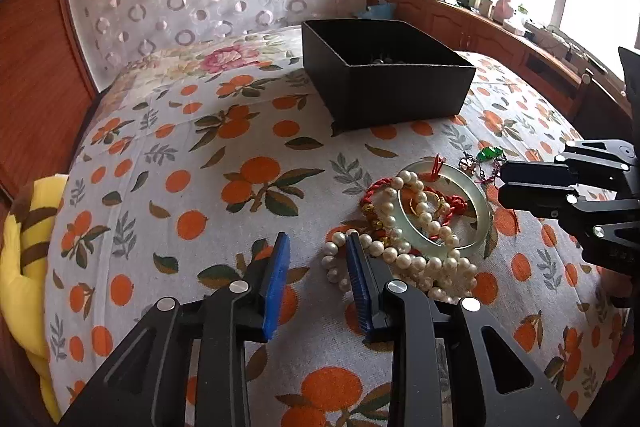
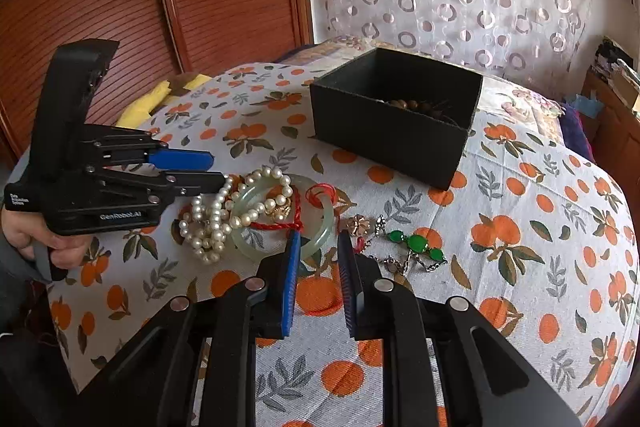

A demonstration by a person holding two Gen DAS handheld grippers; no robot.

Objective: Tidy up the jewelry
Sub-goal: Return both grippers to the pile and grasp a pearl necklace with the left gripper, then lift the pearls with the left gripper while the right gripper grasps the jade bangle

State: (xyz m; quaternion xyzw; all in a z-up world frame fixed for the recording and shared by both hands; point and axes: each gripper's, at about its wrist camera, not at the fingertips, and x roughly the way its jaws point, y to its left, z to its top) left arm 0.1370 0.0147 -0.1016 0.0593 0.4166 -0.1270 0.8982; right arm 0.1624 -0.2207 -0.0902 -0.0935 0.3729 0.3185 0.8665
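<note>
1. The left gripper (image 1: 316,243) hangs low over the orange-print bedspread (image 1: 192,187), its blue pads parted with nothing between them; one pad sits right at the edge of the pearl strand (image 1: 408,259).
2. The right gripper (image 2: 318,239) is parted too, nothing in its grasp, its fingertips just at the near rim of the jade bangle (image 2: 320,227).
3. The jewelry lies heaped on the bedspread: pearls looped over the bangle, a red cord (image 2: 280,225) threaded through it, a gold ring (image 2: 280,211) inside.
4. Off to the side lies the green-stone piece (image 2: 416,243) with a chain.
5. The black box (image 2: 392,119) stands open beyond the heap, well apart from it, with brown beads (image 2: 416,107) inside.
6. A hand (image 2: 36,239) holds the left gripper's handle.
</note>
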